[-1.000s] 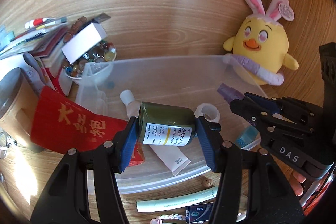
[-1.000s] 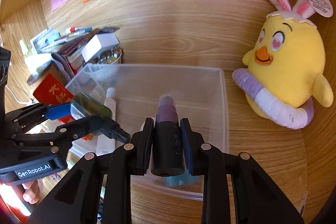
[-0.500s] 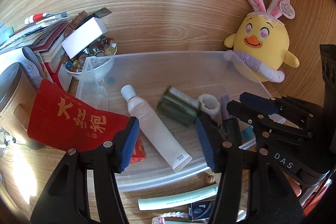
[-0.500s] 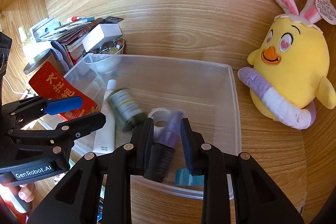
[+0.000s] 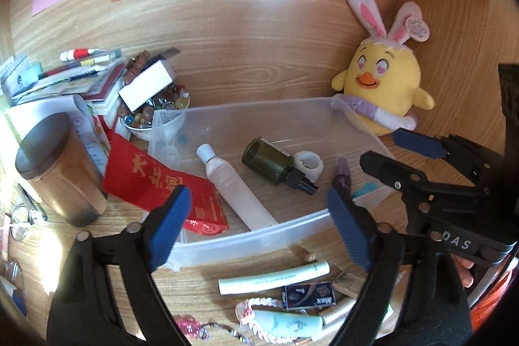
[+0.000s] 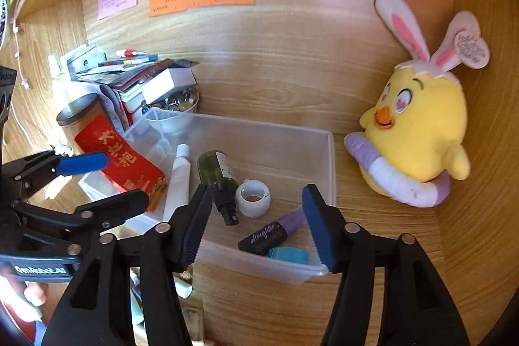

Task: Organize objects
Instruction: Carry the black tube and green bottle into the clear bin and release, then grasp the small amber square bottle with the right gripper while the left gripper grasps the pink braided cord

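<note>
Readable words around my clear bin (image 6: 329,171)

"allnighter" marks the black bottle (image 6: 264,238) inside it; beside it, "DAS" marks my right gripper (image 5: 389,151), "GenRobot.AI" my left gripper (image 6: 107,180).

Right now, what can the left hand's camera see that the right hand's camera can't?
Only the left wrist view shows the stuff on the desk in front of the bin: a pale green tube, a small dark card packet and a pink braided bracelet.

Only the right wrist view shows the word on the purple-capped black bottle and the blue thing beside it.

Both show the clear bin, the green spray bottle, the white tube, the tape roll, the red packet and the yellow chick toy. Both grippers' jaws are opening, with nothing between them.
</note>
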`<act>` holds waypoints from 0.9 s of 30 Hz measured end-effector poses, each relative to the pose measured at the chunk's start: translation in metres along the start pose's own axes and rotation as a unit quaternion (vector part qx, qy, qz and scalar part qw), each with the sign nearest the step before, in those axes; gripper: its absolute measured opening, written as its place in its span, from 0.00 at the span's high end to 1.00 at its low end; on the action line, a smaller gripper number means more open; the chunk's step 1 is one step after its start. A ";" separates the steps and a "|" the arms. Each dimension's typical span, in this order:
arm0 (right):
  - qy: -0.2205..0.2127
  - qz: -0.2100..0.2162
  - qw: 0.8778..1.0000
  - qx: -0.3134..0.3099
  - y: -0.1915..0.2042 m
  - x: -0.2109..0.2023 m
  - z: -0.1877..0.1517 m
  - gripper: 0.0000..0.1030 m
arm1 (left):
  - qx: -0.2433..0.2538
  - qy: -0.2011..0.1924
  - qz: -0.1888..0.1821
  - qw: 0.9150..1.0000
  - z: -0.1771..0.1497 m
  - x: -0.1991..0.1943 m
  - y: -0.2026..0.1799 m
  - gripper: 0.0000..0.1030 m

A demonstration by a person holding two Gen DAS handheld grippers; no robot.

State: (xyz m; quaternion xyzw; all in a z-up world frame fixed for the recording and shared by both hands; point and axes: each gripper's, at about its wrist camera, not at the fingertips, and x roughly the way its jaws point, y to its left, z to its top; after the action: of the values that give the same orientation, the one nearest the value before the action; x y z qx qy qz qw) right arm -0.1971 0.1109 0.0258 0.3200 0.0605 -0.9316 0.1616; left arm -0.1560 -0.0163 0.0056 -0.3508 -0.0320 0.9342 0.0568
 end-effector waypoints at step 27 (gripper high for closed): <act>0.077 0.050 0.996 0.001 0.019 -0.018 -0.082 0.33 | -0.003 0.065 0.006 0.998 -0.078 -0.016 0.011 0.37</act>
State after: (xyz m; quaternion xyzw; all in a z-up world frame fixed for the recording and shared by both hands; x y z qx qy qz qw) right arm -0.1300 0.1150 -0.0276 0.3935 0.0560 -0.8949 0.2028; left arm -0.0936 -0.0277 -0.0436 -0.4110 -0.0287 0.9097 0.0520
